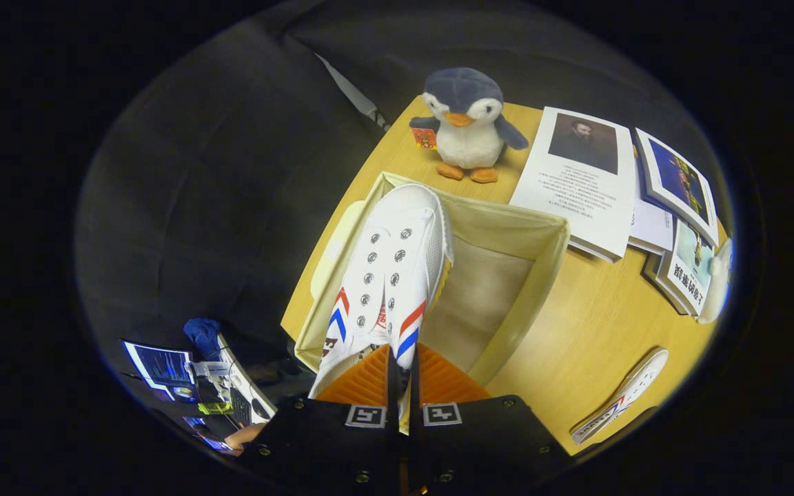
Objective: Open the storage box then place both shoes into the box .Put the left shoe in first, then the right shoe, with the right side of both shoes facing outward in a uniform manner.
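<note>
Shoe (390, 275) hangs toe-first over my open storage box (542, 275) (second shoe (621, 396) on counter (590, 331)); claw (402, 365) seemingly pinches its heel.

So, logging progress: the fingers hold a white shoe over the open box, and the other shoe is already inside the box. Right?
Not quite. In the gripper view the other shoe lies on the table, outside the box. The rest holds: the fingers grip the white shoe over the open box.

Fingers (377, 380) nearly together (pinching shoe (391, 275))

White shoe (390, 275) over open box (542, 269) (second shoe (621, 396) aside).
</note>
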A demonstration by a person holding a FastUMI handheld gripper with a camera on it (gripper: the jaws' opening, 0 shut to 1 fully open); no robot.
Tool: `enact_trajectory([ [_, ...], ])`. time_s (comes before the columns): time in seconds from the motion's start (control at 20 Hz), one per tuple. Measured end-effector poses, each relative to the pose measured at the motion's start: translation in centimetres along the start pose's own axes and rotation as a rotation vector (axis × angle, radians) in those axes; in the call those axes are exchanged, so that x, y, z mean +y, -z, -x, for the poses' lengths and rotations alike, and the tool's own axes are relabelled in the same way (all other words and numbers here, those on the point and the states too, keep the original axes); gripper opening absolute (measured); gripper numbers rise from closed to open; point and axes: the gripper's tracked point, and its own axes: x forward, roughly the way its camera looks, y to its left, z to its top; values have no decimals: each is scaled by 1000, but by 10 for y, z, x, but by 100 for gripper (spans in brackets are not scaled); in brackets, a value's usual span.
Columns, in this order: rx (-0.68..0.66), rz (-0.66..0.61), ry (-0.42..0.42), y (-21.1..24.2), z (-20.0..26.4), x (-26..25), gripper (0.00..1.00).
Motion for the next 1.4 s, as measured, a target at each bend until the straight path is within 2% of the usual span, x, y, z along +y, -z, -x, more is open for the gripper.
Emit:
enact_trajectory([
  [0.2,12,0,26,-3,-13,0,6],
  [0.3,-19,-10,-20,-10,-13,13,20],
  [0.4,-56,34,8,-18,2,10,71],
  [0.45,-72,52,22,-20,7,8,87],
  [0.5,-85,57,24,-20,13,11,91],
  [0.85,-164,0,18,-16,64,-10,93],
  [1.4,-257,-154,96,30,138,-107,93],
])
